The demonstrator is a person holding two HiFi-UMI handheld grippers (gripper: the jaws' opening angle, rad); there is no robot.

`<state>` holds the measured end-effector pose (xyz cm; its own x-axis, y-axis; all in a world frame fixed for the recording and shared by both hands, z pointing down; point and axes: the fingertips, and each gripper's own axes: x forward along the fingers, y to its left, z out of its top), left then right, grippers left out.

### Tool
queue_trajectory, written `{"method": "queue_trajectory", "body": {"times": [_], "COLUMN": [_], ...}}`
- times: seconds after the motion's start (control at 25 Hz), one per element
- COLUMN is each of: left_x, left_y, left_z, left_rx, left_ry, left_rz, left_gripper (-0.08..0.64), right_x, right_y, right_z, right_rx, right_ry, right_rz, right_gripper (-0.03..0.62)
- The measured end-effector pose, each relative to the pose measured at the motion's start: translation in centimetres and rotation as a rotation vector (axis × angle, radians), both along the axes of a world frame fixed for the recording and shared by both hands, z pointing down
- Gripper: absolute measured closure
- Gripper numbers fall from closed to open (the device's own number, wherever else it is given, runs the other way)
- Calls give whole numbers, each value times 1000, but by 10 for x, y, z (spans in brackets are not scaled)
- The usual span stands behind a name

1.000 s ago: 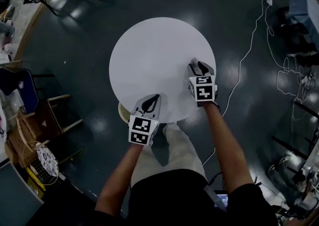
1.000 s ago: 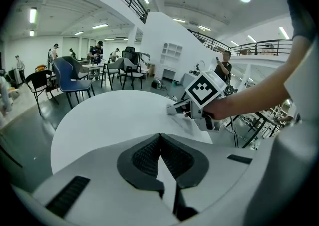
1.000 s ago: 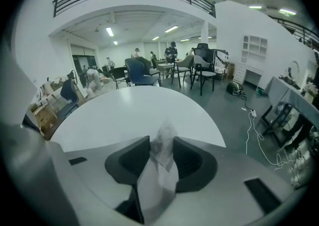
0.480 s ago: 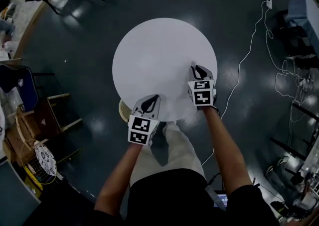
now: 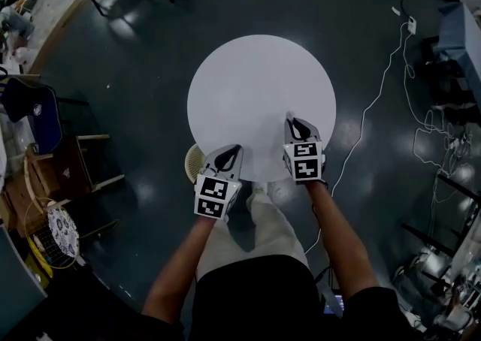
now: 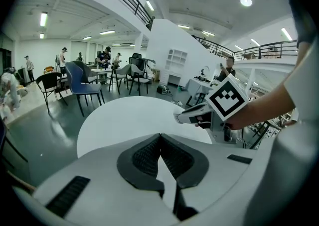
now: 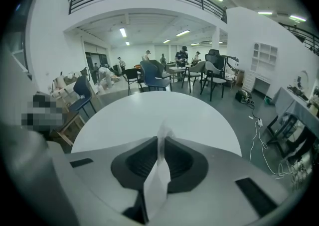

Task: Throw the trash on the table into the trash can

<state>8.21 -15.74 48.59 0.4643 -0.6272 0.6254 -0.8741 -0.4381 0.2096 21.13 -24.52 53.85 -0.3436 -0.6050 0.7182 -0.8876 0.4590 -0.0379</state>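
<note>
The trash is a white scrap of paper (image 7: 158, 180). It stands pinched between the pads of my right gripper (image 7: 160, 143), whose jaws are closing on it. In the head view the right gripper (image 5: 299, 123) hovers over the near right part of the round white table (image 5: 255, 84). My left gripper (image 5: 230, 153) is shut and holds nothing, and it sits at the table's near edge. A pale round trash can (image 5: 192, 161) peeks out from under the table edge, just left of the left gripper.
Dark glossy floor surrounds the table. White cables (image 5: 368, 107) trail on the floor to the right. A blue chair (image 5: 34, 118) and wooden furniture (image 5: 71, 174) stand to the left. More chairs (image 7: 149, 78) and people are beyond the table's far side.
The right gripper's jaws have closed on the paper scrap, and the gripper has drawn back a little toward the table's near edge. The left gripper has stayed put.
</note>
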Motion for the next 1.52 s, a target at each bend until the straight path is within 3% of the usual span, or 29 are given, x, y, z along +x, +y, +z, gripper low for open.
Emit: {"method": "queue_trajectory", "body": {"times": [0.8,1.04,1.52], "left_x": [-108,-147,-228], "left_y": [98,125,166], "left_z": [-9,-1,33], "left_rx": [16,7,-28], "left_ry": [8,6,0], "left_rz": [-109,-155,-223], "left_gripper": [545,545,545], "right_x": [-144,-194,-275], "right_y": [123,156,197], "right_z": [-21,-17,9], "right_rx": [-8,-22,-63], "right_ry": [-53,-89,-71], "right_rz": [-164,-225,-280], "right_gripper": [545,545,545]}}
